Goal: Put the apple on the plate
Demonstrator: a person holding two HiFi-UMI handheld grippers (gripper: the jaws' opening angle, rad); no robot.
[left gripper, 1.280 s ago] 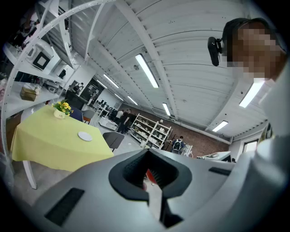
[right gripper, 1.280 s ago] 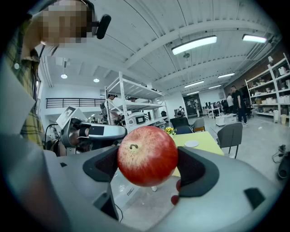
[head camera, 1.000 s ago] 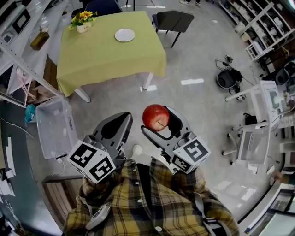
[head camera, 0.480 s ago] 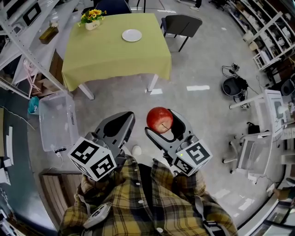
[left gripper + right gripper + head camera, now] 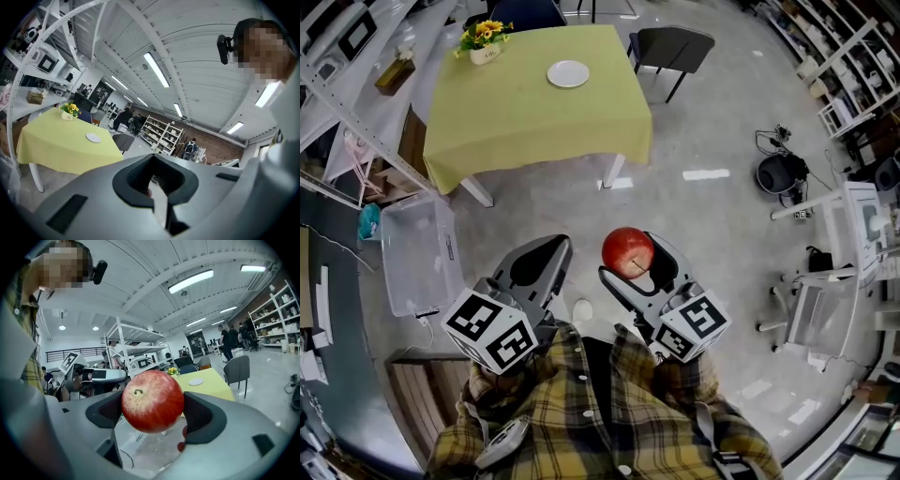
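Observation:
My right gripper (image 5: 630, 264) is shut on a red apple (image 5: 628, 251), held in the air over the floor in front of the person's plaid shirt. In the right gripper view the apple (image 5: 152, 401) fills the space between the jaws, stem toward the camera. The white plate (image 5: 568, 73) lies far off on the yellow-green table (image 5: 534, 122), also small in the right gripper view as the plate (image 5: 195, 381). My left gripper (image 5: 546, 253) hangs beside the right one, shut on nothing; its view shows the left gripper (image 5: 157, 187) and the distant plate (image 5: 93, 137).
A vase of yellow flowers (image 5: 484, 37) stands at the table's far left corner. A dark chair (image 5: 673, 47) stands right of the table. A clear plastic bin (image 5: 414, 255) sits on the floor at left beside white shelving (image 5: 337, 66). Carts and cables (image 5: 783, 173) lie at right.
The view has shifted a little, so the table sits slightly further right. Both grippers have drifted slightly down and right in the view. The apple stays gripped.

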